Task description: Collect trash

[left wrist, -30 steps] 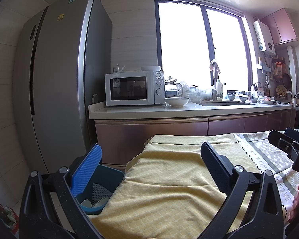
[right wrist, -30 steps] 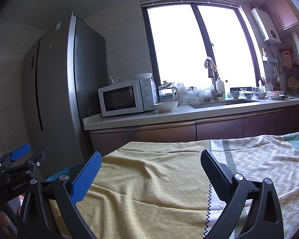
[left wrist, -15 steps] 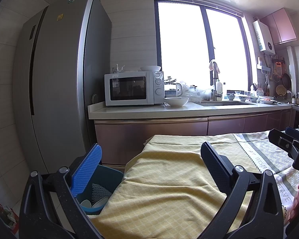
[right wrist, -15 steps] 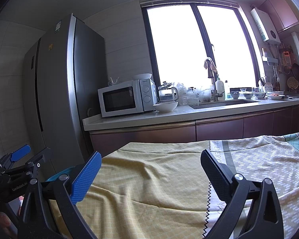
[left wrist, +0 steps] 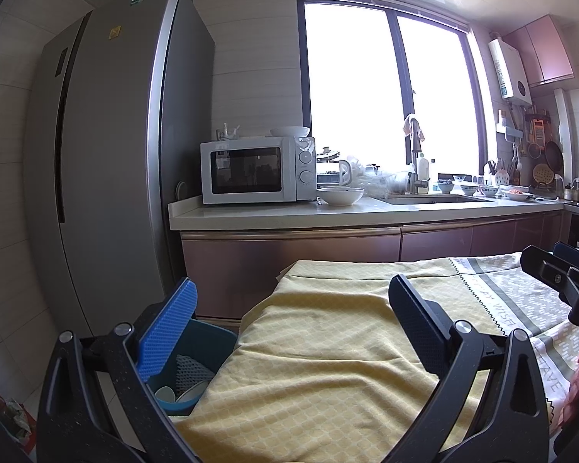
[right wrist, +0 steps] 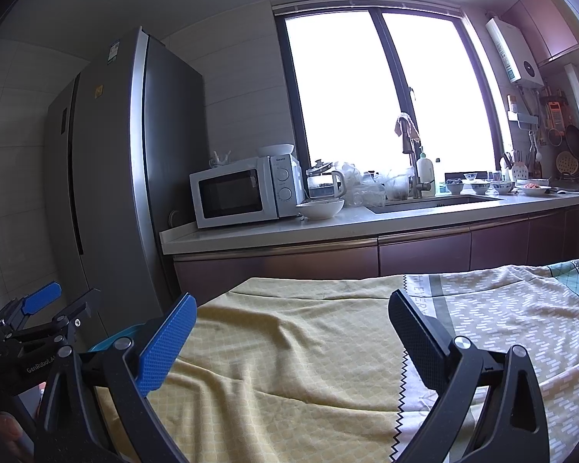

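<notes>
We're holding the left gripper [left wrist: 289, 328] spread wide with nothing between its fingers, hovering over the yellow tablecloth [left wrist: 328, 347]. The cloth's left edge is dropping away just under our blue finger pad [left wrist: 166, 332], and beside that edge, below the pad, the teal bin [left wrist: 212, 343] is sitting with pale scraps inside. We're keeping the right gripper [right wrist: 289, 332] equally wide and empty, with bare cloth running ahead of it to the far table edge, the counter [right wrist: 366, 223] well beyond.
</notes>
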A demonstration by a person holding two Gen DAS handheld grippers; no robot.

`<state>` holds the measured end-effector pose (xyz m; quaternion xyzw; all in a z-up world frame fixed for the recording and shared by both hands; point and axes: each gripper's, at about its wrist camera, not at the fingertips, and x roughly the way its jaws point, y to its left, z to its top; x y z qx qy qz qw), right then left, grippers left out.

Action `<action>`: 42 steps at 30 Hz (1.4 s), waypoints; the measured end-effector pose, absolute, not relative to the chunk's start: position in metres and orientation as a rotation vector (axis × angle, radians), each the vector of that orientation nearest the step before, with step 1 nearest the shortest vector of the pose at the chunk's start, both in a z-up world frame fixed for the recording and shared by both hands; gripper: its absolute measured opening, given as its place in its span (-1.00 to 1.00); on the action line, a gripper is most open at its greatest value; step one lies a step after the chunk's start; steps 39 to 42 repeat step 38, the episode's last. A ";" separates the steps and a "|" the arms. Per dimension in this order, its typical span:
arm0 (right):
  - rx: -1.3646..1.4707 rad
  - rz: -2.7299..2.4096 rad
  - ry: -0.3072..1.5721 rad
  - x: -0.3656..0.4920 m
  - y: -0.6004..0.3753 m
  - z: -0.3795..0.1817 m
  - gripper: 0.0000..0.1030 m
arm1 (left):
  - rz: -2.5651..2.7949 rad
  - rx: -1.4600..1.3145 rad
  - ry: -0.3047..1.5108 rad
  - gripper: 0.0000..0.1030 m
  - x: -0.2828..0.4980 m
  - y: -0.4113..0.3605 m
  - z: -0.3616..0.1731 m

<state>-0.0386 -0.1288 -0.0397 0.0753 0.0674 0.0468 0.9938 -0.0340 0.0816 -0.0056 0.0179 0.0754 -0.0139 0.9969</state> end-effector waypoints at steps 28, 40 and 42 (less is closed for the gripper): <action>0.163 0.084 0.134 -0.042 -0.131 -0.041 0.87 | -0.061 0.038 0.177 0.90 -0.025 0.077 -0.010; 0.206 0.004 0.217 -0.028 -0.170 -0.050 0.87 | -0.151 0.037 0.459 0.90 0.051 0.060 -0.027; 0.206 0.004 0.217 -0.028 -0.170 -0.050 0.87 | -0.151 0.037 0.459 0.90 0.051 0.060 -0.027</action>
